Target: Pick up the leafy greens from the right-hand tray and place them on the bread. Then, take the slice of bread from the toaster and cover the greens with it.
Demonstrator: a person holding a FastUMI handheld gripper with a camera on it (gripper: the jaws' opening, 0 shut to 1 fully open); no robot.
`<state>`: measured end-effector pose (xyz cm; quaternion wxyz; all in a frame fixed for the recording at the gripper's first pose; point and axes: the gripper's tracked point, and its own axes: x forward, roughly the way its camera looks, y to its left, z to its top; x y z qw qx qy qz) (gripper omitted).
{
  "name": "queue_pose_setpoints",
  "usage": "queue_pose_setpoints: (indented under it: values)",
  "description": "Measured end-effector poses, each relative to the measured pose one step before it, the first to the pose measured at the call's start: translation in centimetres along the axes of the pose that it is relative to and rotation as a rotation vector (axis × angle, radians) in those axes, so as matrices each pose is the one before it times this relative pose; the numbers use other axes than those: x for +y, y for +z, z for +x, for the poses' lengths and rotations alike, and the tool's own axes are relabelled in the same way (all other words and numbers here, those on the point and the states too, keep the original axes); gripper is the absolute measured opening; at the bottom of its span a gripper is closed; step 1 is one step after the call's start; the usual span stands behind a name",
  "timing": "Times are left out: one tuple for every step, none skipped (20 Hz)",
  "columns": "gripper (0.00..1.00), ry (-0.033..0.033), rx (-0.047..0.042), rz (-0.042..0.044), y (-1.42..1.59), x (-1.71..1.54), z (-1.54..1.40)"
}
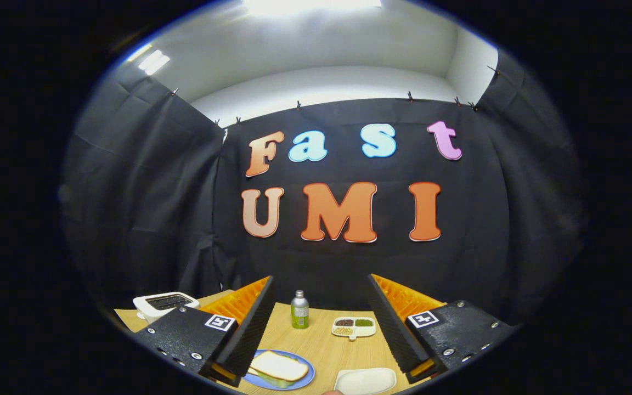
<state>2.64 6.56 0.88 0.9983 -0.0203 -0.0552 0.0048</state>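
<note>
My gripper (320,280) is open, held above the wooden table (321,340), with nothing between its fingers. Below and between the fingers, close to the left one, a blue plate (306,377) holds a slice of bread (277,366). A strip of leafy greens (272,380) peeks out from under that slice. The left finger (250,329) hides part of the plate. To the right of the plate lies the white tray (365,380), and its inside looks bare. The white toaster (163,304) stands at the far left of the table, beyond the left finger, its slots dark.
A small green-labelled bottle (299,310) stands at the back of the table between the fingers. Beside it on the right sits a white divided dish (354,327) with dark, green and tan fillings. Black cloth walls close in the booth on three sides.
</note>
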Motion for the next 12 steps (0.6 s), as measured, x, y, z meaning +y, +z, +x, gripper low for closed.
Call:
queue_pose_setpoints:
  values:
    - [0.98,-0.01116,-0.0167,-0.0121,0.752,-0.249,-0.408]
    - [0.98,-0.01153,-0.01217,-0.00936,0.657,-0.331,-0.351]
    - [0.98,-0.01537,-0.00982,-0.00741,0.493,-0.379,-0.206]
    - [0.98,-0.0112,-0.00754,-0.00781,0.513,-0.322,-0.235]
    - [0.98,-0.0076,-0.00703,-0.00608,0.454,-0.171,-0.204]
    - [0.98,0.00475,-0.01656,-0.00538,0.524,0.022,-0.328]
    - [0.98,-0.00307,-0.01718,-0.00486,0.687,-0.016,-0.132]
    - [0.98,-0.0086,-0.01778,-0.00802,0.473,-0.277,-0.138]
    - [0.98,-0.0109,-0.01762,-0.00829,0.489,-0.232,-0.175]
    - [0.98,-0.01388,-0.0125,-0.00725,0.301,-0.268,-0.232]
    - [0.98,-0.0165,-0.00861,-0.00866,0.27,-0.286,-0.12]
    - [0.99,-0.02457,-0.00086,-0.01141,0.184,-0.586,-0.132]
